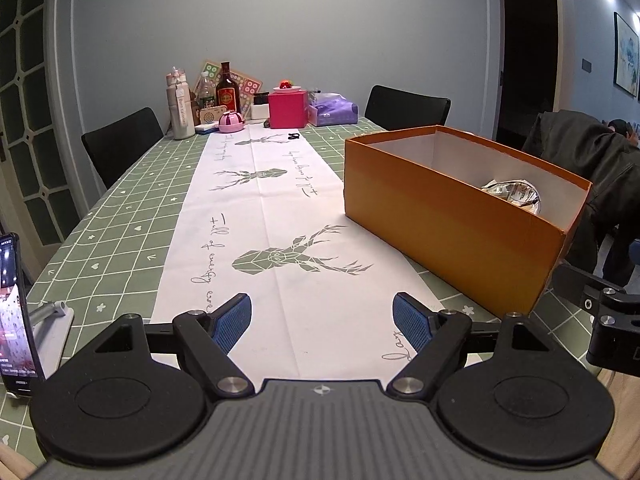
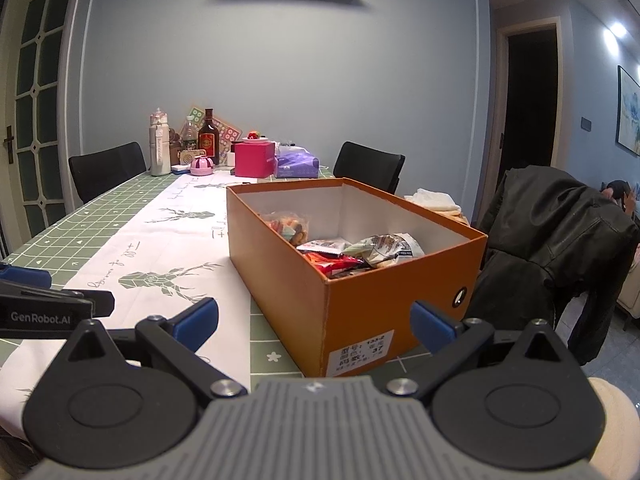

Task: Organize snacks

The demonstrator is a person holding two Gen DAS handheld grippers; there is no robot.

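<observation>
The bench (image 1: 120, 216) carried an orange box (image 2: 360, 304) on its right side, snack packets (image 2: 360, 250) lay heaped inside the box, and the left tongs (image 1: 322, 322) and right tongs (image 2: 316, 322) both gaped wide, holding nothing.

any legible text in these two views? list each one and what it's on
"GenRobot.AI": left gripper body, right wrist view.
"37": white label on the orange box; other label characters too blurred.
"Burn calories": white bottle, barely legible.
Cursive on the table runner, snack packs, phone screen: unreadable.
</observation>
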